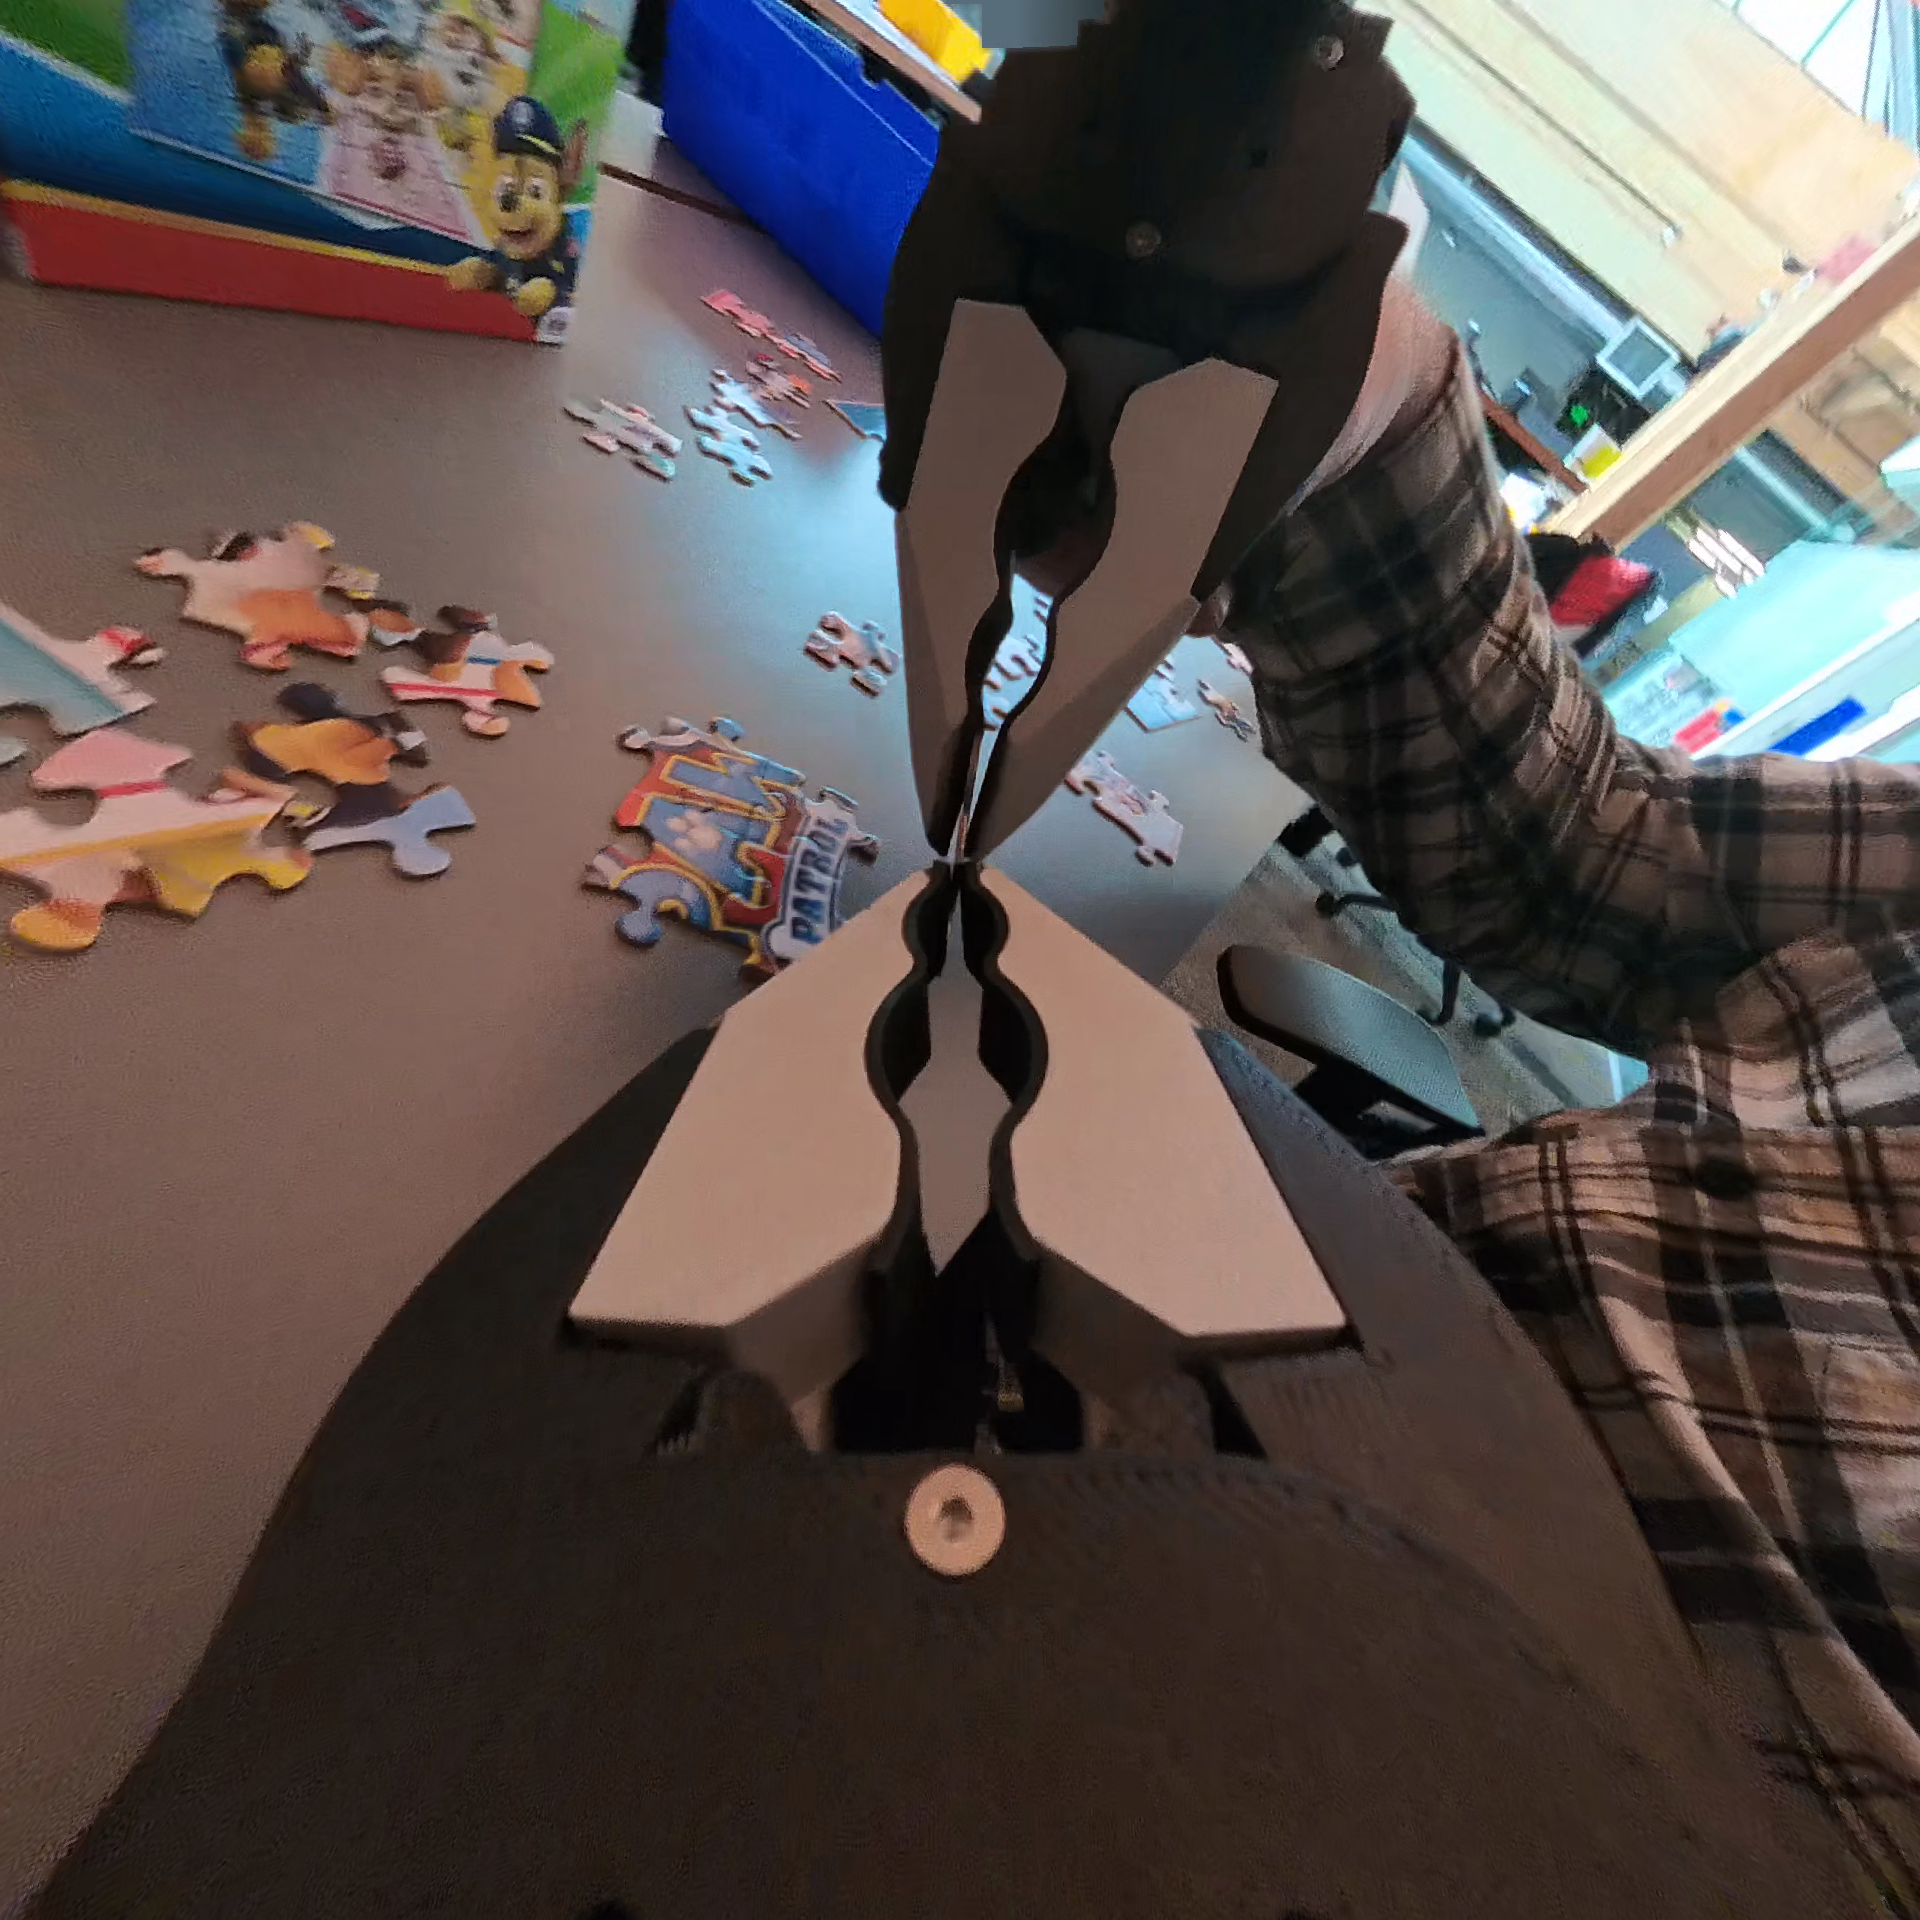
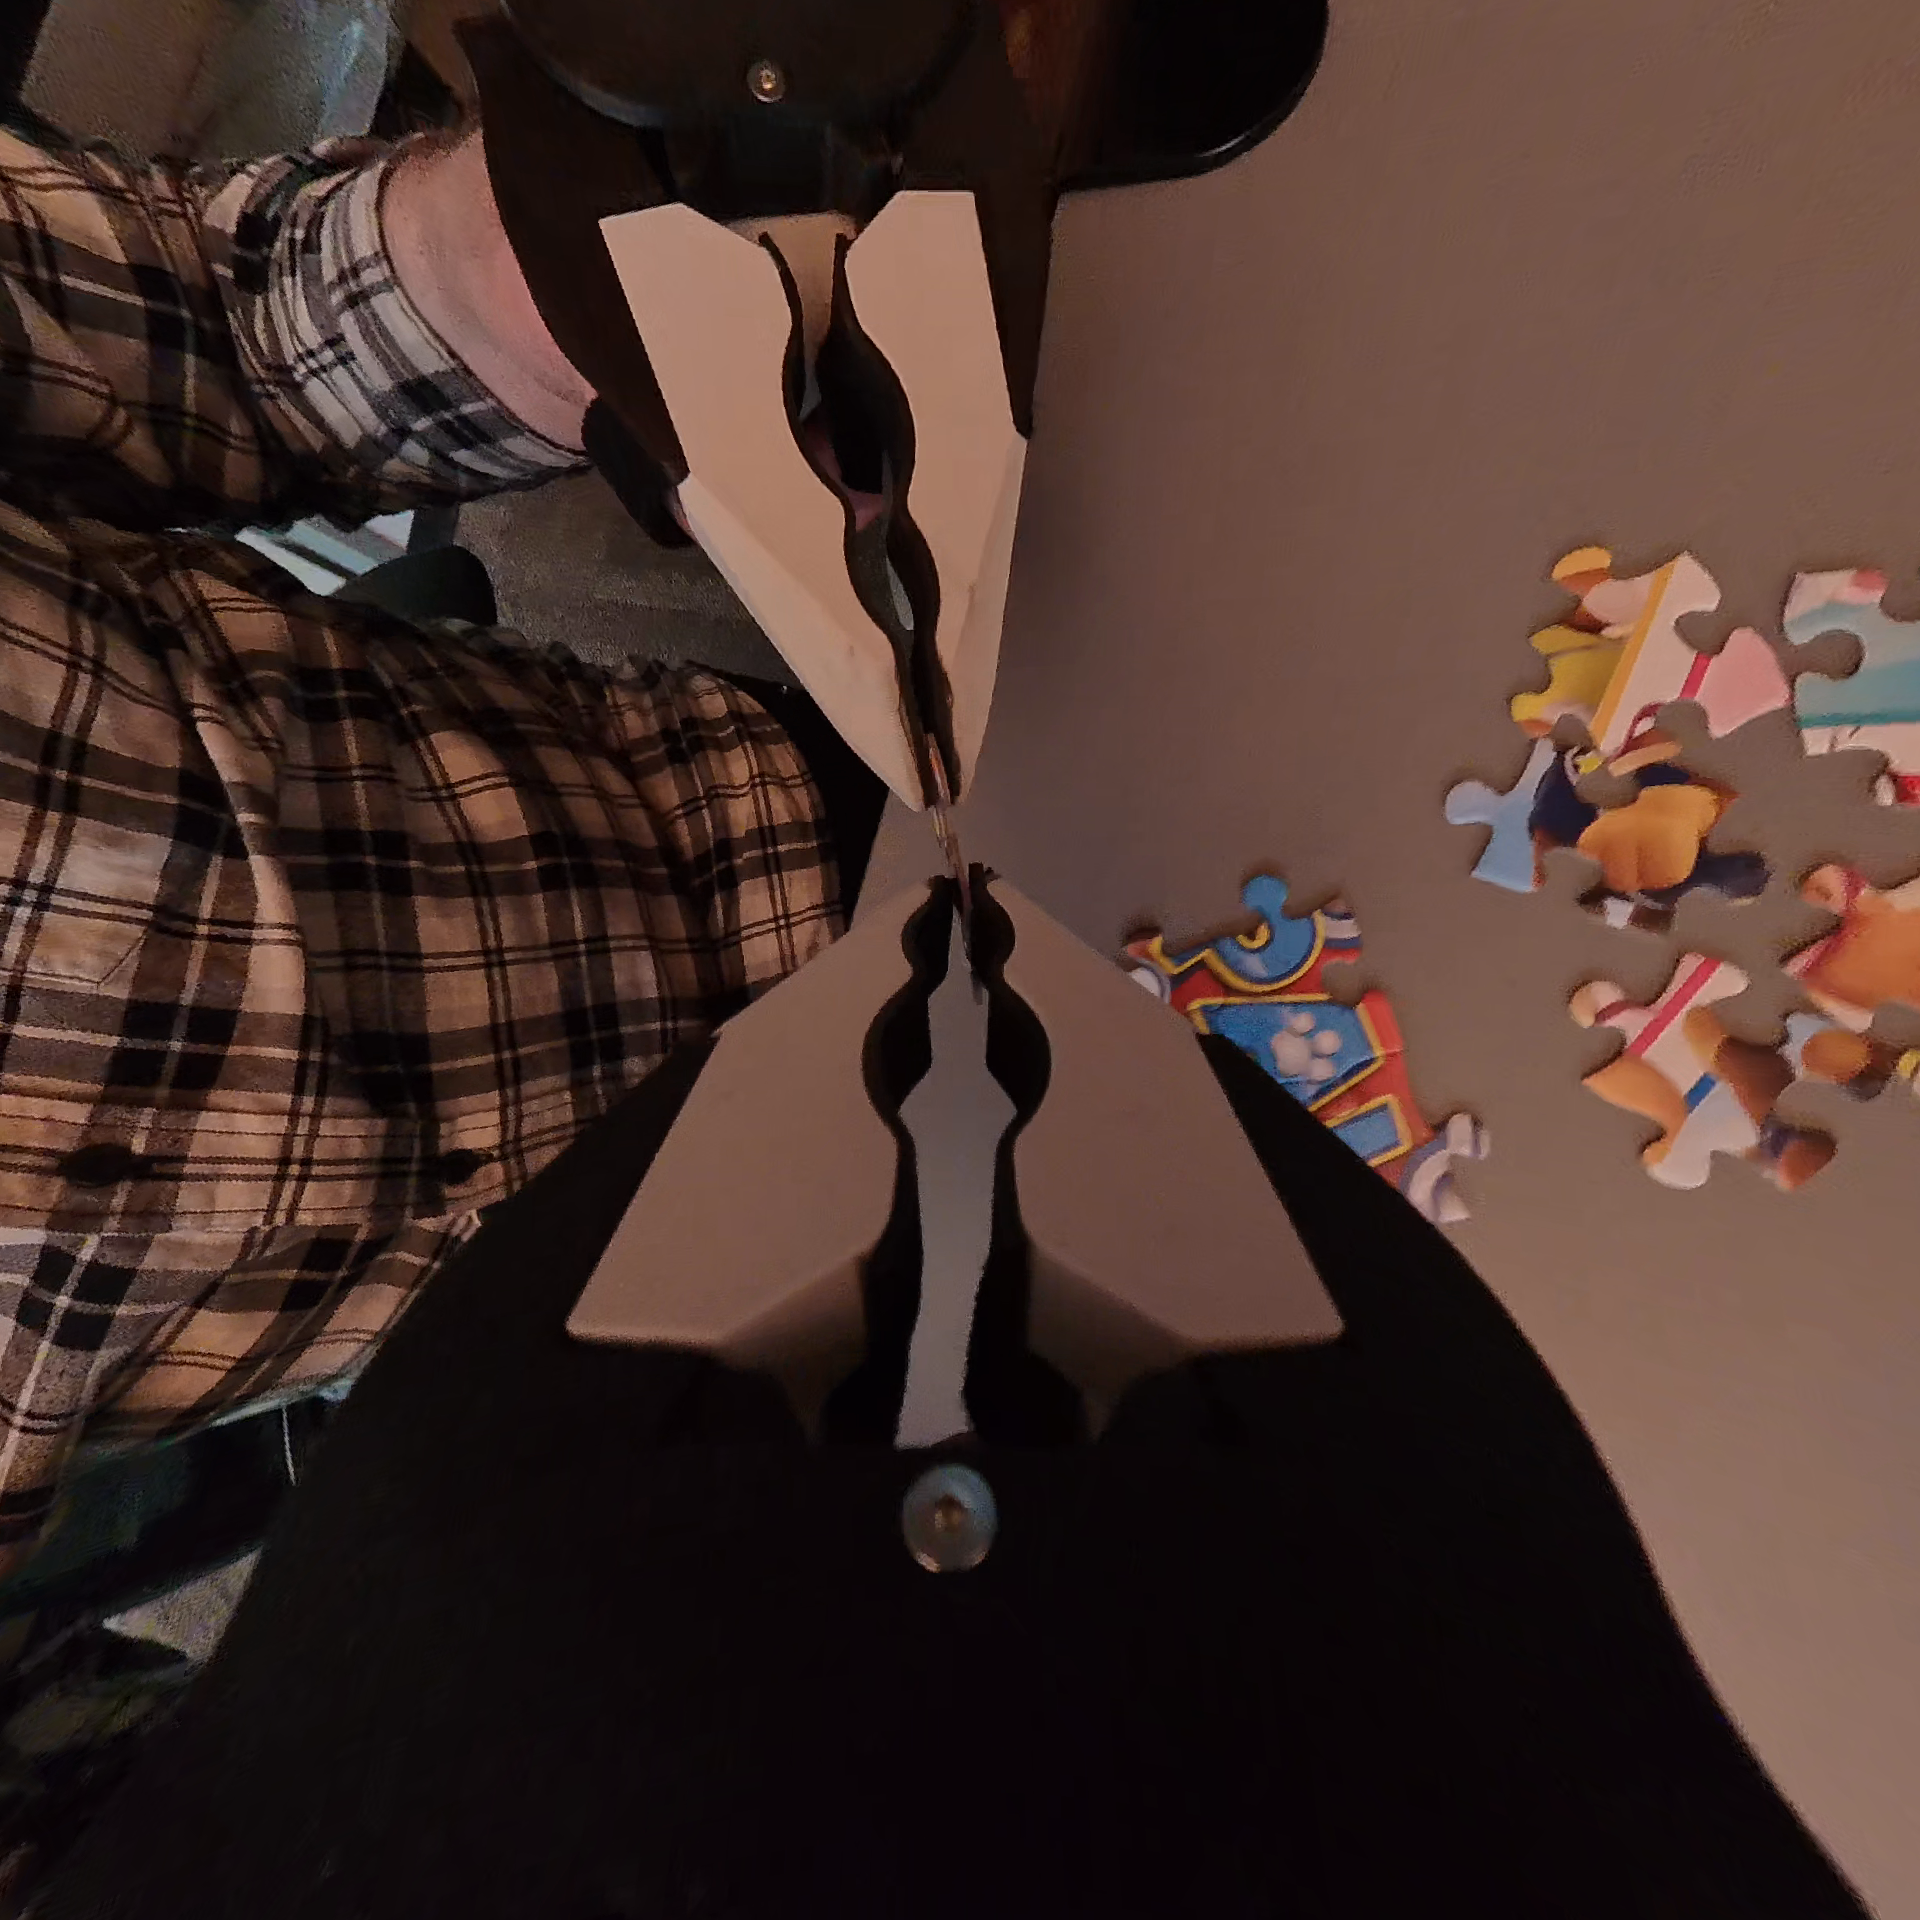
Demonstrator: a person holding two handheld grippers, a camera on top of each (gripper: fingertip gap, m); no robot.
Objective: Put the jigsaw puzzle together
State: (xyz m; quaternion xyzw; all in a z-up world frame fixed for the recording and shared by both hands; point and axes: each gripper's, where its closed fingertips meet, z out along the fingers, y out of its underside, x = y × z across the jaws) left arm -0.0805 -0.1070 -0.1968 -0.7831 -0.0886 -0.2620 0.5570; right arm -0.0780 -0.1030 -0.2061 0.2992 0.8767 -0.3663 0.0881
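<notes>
progress: barely started by the looks of it. Only a few small joined clusters, like the red-and-blue cardboard logo chunk (image 1: 732,836) and the orange-and-yellow pup cluster (image 1: 156,831), on the grey-brown table (image 1: 312,1195)

left to do: most loose cardboard puzzle pieces (image 1: 717,416) are scattered toward the far edge near the colourful puzzle box (image 1: 312,156)

left hand-held gripper (image 1: 951,883): nearly closed, pinching a thin piece edge-on (image 2: 948,831), in the air near the table's near edge

right hand-held gripper (image 2: 961,896): tip to tip with it, pinched on the same piece or a second one, can't tell
</notes>
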